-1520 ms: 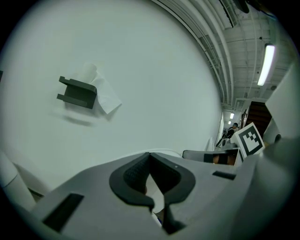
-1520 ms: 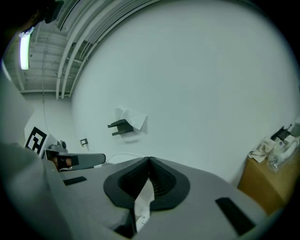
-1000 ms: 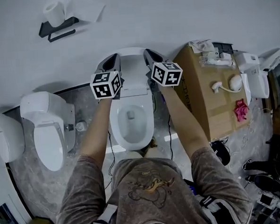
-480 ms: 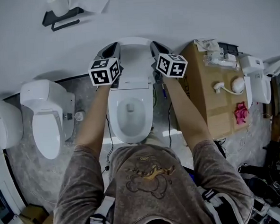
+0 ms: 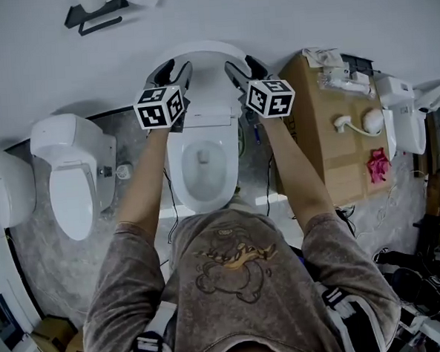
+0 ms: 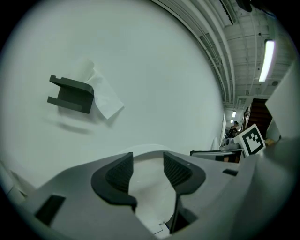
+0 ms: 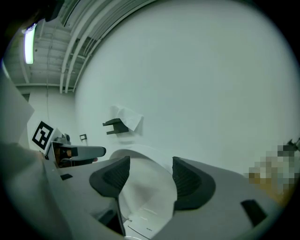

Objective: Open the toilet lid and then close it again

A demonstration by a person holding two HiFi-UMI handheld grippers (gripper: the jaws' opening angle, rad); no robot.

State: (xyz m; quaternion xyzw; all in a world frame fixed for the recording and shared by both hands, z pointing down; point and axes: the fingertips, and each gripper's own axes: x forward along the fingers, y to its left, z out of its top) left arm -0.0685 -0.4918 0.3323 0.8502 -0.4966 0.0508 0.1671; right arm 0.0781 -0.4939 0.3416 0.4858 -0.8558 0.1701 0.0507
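Note:
The white toilet stands in front of me against the wall with its lid raised. My left gripper is at the lid's left upper edge and my right gripper at its right upper edge. Both sets of jaws have just been opening. In the left gripper view the left gripper stands open, with the lid showing in the gap beyond its pads. In the right gripper view the right gripper is spread wider, with the lid between and behind its pads. Neither gripper's pads press on the lid.
A second toilet stands at the left, with another white fixture beyond it. A cardboard box with loose parts on top stands close to the right. A black paper holder hangs on the wall. Cables lie on the floor beside the bowl.
Both grippers' jaws have spread apart at the raised lid's upper edge. The hands sit a little nearer the wall. The lid stays upright.

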